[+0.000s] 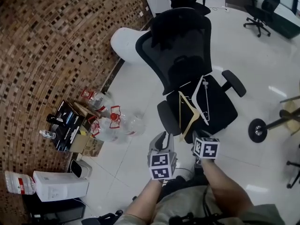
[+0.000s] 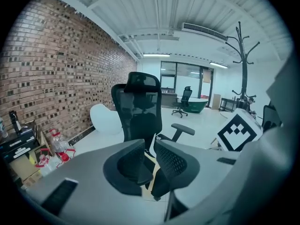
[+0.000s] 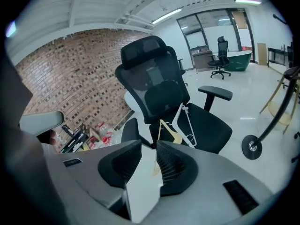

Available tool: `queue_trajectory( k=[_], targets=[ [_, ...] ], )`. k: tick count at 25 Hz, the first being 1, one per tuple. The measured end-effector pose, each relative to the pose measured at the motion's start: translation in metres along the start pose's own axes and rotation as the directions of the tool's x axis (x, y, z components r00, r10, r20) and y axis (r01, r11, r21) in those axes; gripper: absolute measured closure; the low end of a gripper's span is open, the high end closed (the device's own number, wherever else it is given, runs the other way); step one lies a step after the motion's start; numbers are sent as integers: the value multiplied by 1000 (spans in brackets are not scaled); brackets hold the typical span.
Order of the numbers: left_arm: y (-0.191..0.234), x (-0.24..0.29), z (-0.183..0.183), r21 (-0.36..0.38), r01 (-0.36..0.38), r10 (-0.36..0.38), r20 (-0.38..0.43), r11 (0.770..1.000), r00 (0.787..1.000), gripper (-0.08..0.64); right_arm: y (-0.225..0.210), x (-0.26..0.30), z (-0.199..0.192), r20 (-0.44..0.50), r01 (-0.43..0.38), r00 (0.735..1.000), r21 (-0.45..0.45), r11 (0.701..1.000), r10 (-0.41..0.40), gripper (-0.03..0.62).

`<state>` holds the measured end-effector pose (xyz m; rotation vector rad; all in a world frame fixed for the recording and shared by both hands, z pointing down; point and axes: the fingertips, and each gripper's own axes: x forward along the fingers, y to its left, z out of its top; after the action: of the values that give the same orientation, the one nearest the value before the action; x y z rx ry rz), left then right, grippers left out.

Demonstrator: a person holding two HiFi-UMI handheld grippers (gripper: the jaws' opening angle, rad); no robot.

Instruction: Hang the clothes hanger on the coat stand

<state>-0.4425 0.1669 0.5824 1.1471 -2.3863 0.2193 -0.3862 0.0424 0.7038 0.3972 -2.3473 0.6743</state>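
Two hangers lie on the seat of a black office chair (image 1: 180,55): a pale wooden hanger (image 1: 188,112) and a white hanger (image 1: 205,100) to its right. The right gripper view shows the wooden hanger (image 3: 169,131) and the white hanger (image 3: 187,123) just beyond my jaws. The black coat stand (image 2: 243,64) rises at the right, and its round base (image 1: 258,129) rests on the floor right of the chair. My left gripper (image 1: 161,138) hovers short of the seat, its jaws a narrow gap apart and empty. My right gripper (image 1: 200,134) is open near the seat's front edge. A white flat strip (image 3: 143,186) shows low in its gap.
A brick wall runs along the left. At its foot stand large water bottles (image 1: 115,121), boxes (image 1: 70,125) and a white bin (image 1: 61,185). A white chair (image 1: 124,43) sits behind the black one. More office chairs (image 1: 260,8) and desks are at the far side.
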Motion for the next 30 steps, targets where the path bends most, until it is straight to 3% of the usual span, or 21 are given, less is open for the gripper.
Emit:
queue_trajectory(
  k=[7,13,23,30],
  targets=[
    [49,71,-22,3,78,-78,-45,997,996,476,-1,80,-1,-35,84,996,52,995,-82,488],
    [85,124,-18,59,157,-150,-111,986,982,476,1,130,17,-48,171,985,123,978,-166,472],
    [85,247,-28,70,209,-191,-201,975,961,476,-51,237,25,-124,218,973,216,952,-195,457],
    [77,331,-12,49,245,-229,-219,968,949,476,-95,328,26,-191,245,961,271,931,-198,439]
  ],
)
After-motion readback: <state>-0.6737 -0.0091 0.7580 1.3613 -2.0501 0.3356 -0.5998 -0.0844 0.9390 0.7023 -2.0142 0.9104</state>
